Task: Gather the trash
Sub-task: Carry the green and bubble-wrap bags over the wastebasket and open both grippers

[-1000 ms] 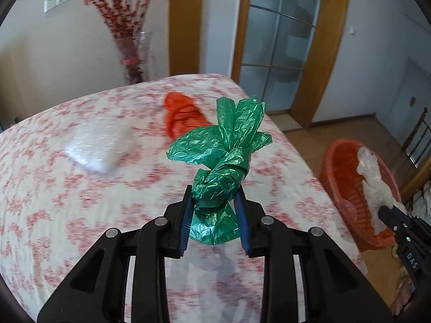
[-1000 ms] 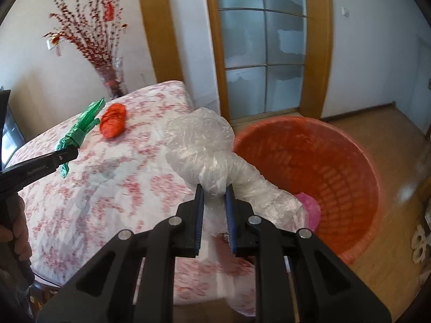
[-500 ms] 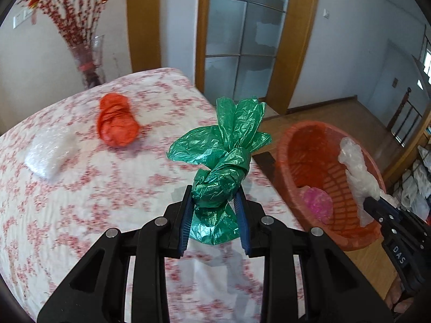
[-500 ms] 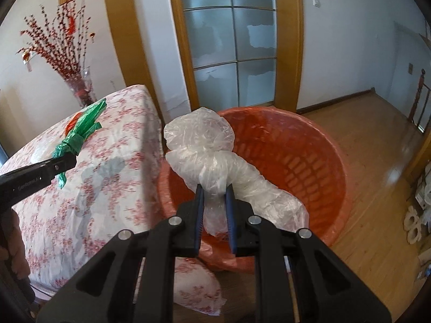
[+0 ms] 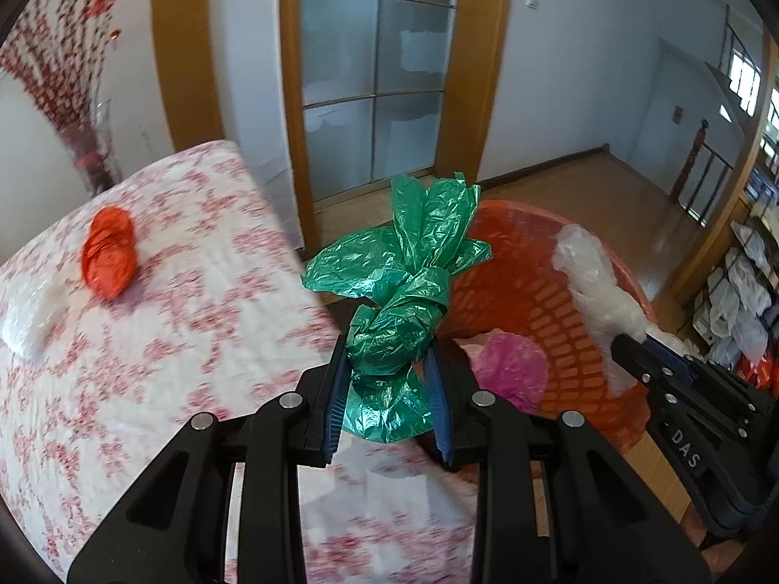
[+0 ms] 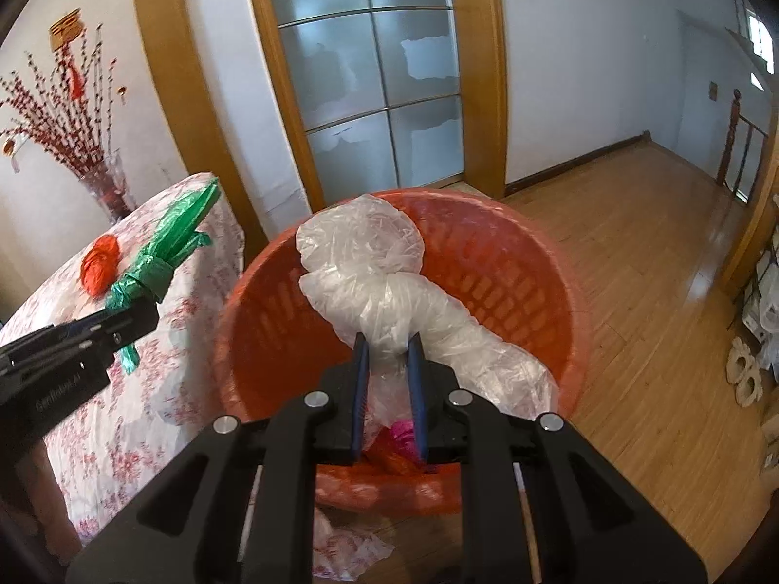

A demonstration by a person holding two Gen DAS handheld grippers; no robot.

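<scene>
Clamped in the right gripper [image 6: 388, 365], the knotted clear plastic bag [image 6: 384, 287] has swung over the round orange slatted plastic basket [image 6: 545, 263], ready to drop, while the left gripper [image 5: 385, 384], pinching the knotted green plastic bag [image 5: 404, 311], has travelled from the floral-clothed table [image 5: 160, 321] toward its rim.

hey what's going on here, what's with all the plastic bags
Someone is clearing bagged trash off a table with two handheld grippers. The right gripper is clamped on a knotted clear bag held over the orange basket, which holds something pink. The left gripper grips a green bag near the basket. An orange bag remains on the floral tablecloth.
</scene>
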